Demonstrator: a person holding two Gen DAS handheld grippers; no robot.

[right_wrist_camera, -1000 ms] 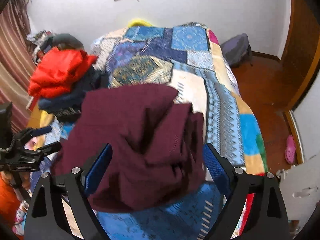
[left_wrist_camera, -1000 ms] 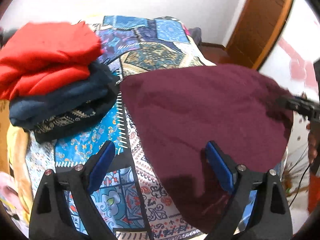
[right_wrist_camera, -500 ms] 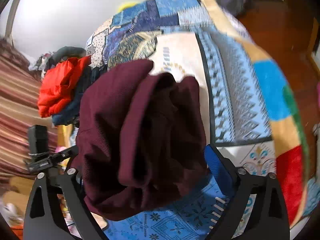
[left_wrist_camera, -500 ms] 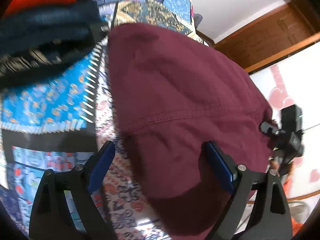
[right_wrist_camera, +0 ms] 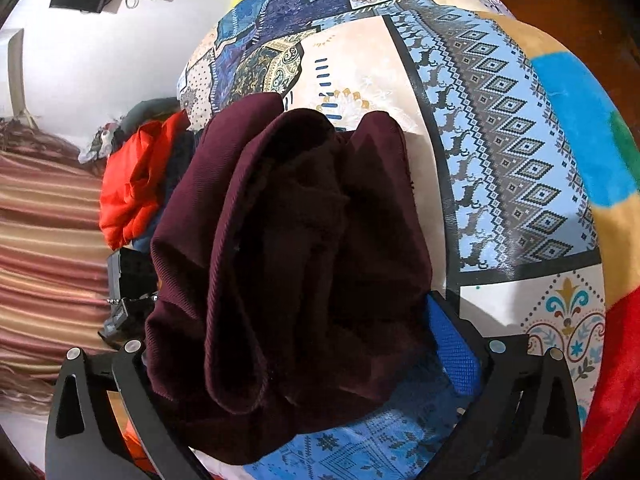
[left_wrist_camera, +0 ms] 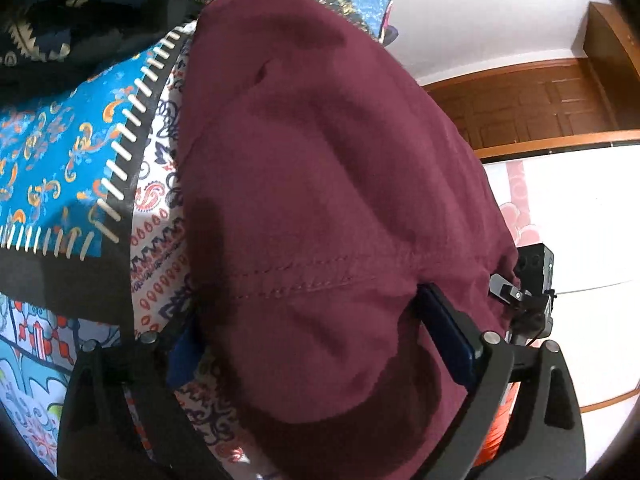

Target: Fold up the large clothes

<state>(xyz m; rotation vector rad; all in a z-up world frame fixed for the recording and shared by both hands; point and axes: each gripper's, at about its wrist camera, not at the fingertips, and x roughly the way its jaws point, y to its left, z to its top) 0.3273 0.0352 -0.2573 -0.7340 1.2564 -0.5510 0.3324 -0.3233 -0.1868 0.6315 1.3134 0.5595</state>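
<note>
A folded maroon garment lies on the patterned bedspread. My left gripper is open, its blue fingers either side of the garment's near end, which bulges between them. In the right wrist view the same garment shows as a bunched dark bundle with thick folds. My right gripper is open around its other end; the left finger is hidden behind cloth. The right gripper's body shows in the left wrist view at the garment's far right edge.
A stack of folded clothes stands beside the garment: dark patterned ones, and a red one on top. The patchwork bedspread stretches away behind. A striped curtain hangs left. A wooden door stands right.
Both grippers have moved in low and close to the maroon garment's two ends. The cloth now fills the space between the fingers of each. The garment looks more bunched.
</note>
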